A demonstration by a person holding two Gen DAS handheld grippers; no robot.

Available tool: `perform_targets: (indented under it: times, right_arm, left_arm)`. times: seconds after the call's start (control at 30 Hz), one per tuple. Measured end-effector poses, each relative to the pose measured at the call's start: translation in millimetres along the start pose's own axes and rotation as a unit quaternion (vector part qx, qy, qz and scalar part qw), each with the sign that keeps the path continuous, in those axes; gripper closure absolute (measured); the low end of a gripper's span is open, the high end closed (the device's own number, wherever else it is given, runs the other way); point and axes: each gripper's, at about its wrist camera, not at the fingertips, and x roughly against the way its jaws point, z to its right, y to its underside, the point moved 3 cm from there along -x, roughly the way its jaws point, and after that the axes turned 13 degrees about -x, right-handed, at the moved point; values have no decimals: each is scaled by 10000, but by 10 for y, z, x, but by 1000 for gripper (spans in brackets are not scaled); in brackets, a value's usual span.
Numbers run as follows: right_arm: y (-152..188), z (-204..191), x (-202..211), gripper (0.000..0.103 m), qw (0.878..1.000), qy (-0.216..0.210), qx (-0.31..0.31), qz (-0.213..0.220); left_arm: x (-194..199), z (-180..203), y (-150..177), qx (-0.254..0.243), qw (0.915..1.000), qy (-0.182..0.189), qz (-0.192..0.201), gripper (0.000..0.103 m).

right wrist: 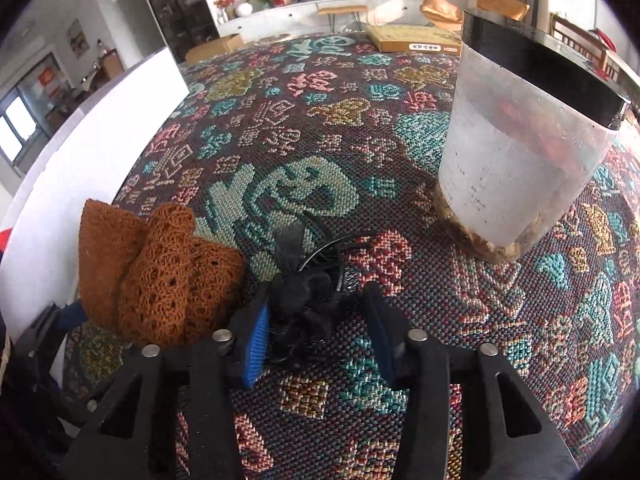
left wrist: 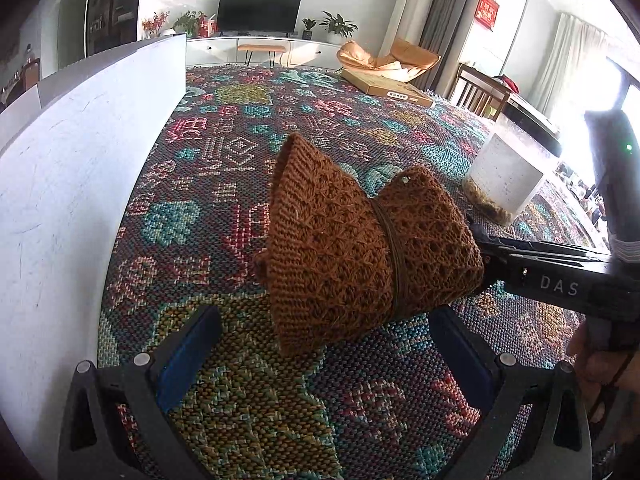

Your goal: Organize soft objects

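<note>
Jaws of left gripper (left wrist: 324, 314) stand wide, nothing pinched. Left view: brown knitted hat (left wrist: 340, 248) sits on the patterned surface (left wrist: 224, 168) just ahead of them, touching neither pad. I note a white board (left wrist: 60, 180) along the left edge.

Right view: right gripper (right wrist: 316, 292) has its jaws narrowed around a black fluffy tangle (right wrist: 304, 296). The left pad is against it, and the right pad looks just clear. Hat lies just left of the jaws; frosted tub (right wrist: 520, 152) stands well off, far right.

Patterned woven cloth (right wrist: 320, 152) (multicoloured) carries frosted container (right wrist: 516, 152), flat box (right wrist: 412, 38), possibly brown knit (right wrist: 156, 276).
</note>
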Motion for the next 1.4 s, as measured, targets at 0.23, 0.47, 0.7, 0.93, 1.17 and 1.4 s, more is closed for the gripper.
perform_targets:
  times: [0.23,0.47,0.7,0.93,1.17,1.4]
  right_arm:
    - [281,746,510,61,9990,222,-382,28]
    - [-203,1557,736,61,9893,507,-1059,864]
    - [-753,1691,383,57,9944,614,-473,712]
    - [-594,1897,572,36,9902,200,-1086,858]
    - [-198,1895,851,36,9780,342,-1340,1562]
    - [-154,1696,1023,35,9766,582,-916,1855]
  left_arm:
    - [126,120,71,-187,9997,-55,-156,0]
    - [342,464,39,-314,9974,641,-34,0]
    - [61,363,-112,566,9910,1204,-163,0]
    - [43,231,-81,947,9844,1467,-224,0]
    - [164,240,16,934,9846,1444,-318,0]
    - [-173,104,-334,618,9958,555,-389,0]
